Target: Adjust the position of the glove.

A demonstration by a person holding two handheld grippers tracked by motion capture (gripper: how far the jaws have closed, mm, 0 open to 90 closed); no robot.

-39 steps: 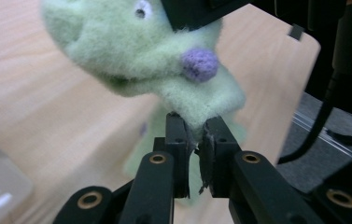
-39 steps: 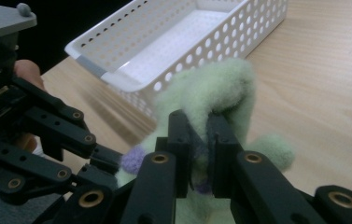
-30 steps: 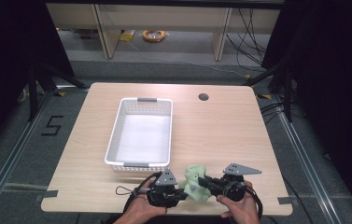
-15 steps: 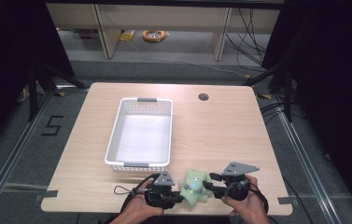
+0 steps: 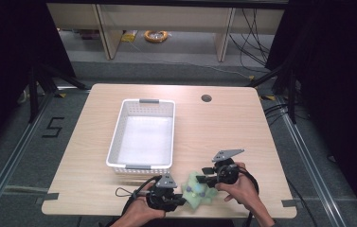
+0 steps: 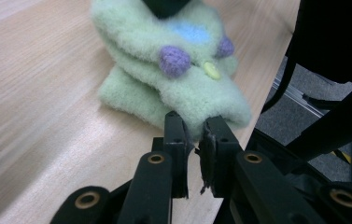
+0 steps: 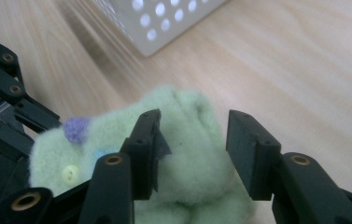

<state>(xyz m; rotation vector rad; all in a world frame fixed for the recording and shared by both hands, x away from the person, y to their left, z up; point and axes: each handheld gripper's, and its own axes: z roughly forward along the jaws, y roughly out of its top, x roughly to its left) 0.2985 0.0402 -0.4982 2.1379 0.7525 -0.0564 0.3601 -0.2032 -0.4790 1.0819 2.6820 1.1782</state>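
A pale green fuzzy plush piece (image 5: 197, 189) with purple knobs and a yellow button lies near the table's front edge, between my two grippers. In the left gripper view the plush (image 6: 164, 70) is bunched just beyond my left gripper (image 6: 194, 126), whose jaws stand almost together, pinching its near edge. My left gripper (image 5: 182, 198) sits at the plush's left. My right gripper (image 5: 202, 179) comes in from the right. Its jaws are open, one on each side of the plush (image 7: 187, 154), around my right gripper (image 7: 192, 135).
A white perforated basket (image 5: 140, 101) stands empty behind the grippers, left of centre; its corner (image 7: 164, 18) shows in the right gripper view. A round cable hole (image 5: 206, 98) is at the table's back. The front edge of the table (image 5: 242, 213) is close by.
The right gripper has shifted a little to the left and away from the table's front edge. The plush has sunk slightly toward the front edge. The left gripper has barely moved.
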